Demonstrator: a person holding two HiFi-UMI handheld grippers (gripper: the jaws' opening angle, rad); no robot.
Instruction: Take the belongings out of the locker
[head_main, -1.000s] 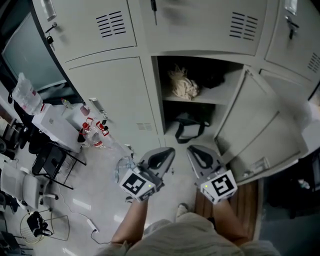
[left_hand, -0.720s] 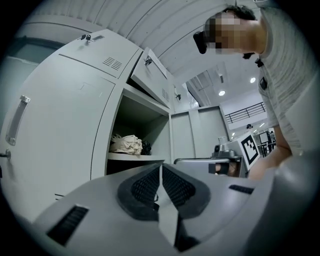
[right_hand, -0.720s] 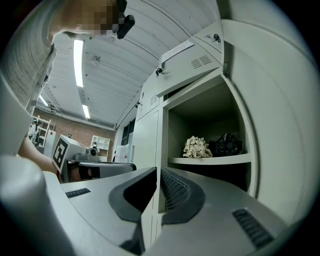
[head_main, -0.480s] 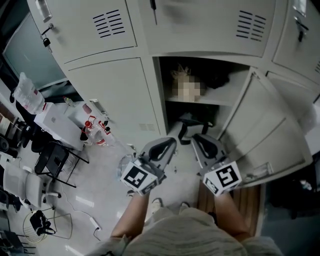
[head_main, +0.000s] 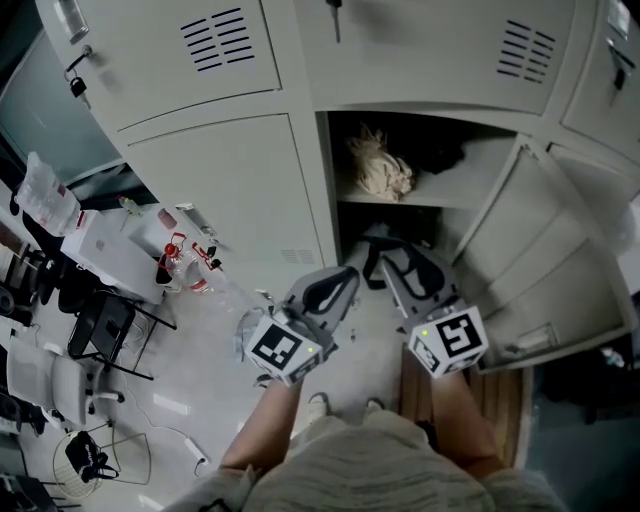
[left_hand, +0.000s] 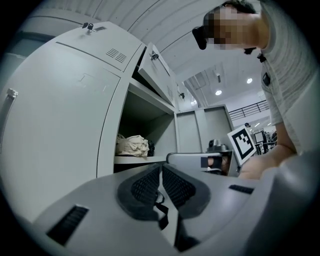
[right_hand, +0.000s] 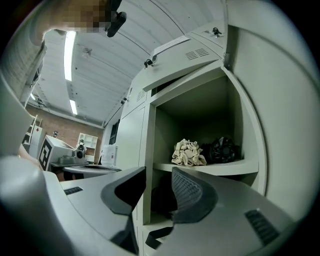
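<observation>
The open locker (head_main: 330, 190) has a shelf holding a cream cloth bundle (head_main: 380, 170) (right_hand: 189, 152) (left_hand: 132, 146) and a crumpled black item (head_main: 440, 155) (right_hand: 224, 149). A black bag (head_main: 372, 262) (right_hand: 159, 196) sits in the compartment below, mostly hidden behind my grippers. My right gripper (head_main: 392, 258) (right_hand: 159, 172) points level at that lower opening; its jaws have just been opening and stand apart, with the bag seen beyond them and nothing touching the pads. My left gripper (head_main: 350, 274) (left_hand: 161, 180) is beside it at the locker's left post, shut with nothing held.
The locker door (head_main: 540, 260) swings open on the right, close to my right gripper. Closed lockers surround the opening. At the left stand a small table with bottles (head_main: 180, 262), a plastic bag (head_main: 45, 190) and chairs (head_main: 60, 380). A wooden surface (head_main: 505, 400) lies under the door.
Both grippers have moved up toward the locker's lower compartment. The right gripper's jaws have gone from shut to apart. The left gripper stays shut.
</observation>
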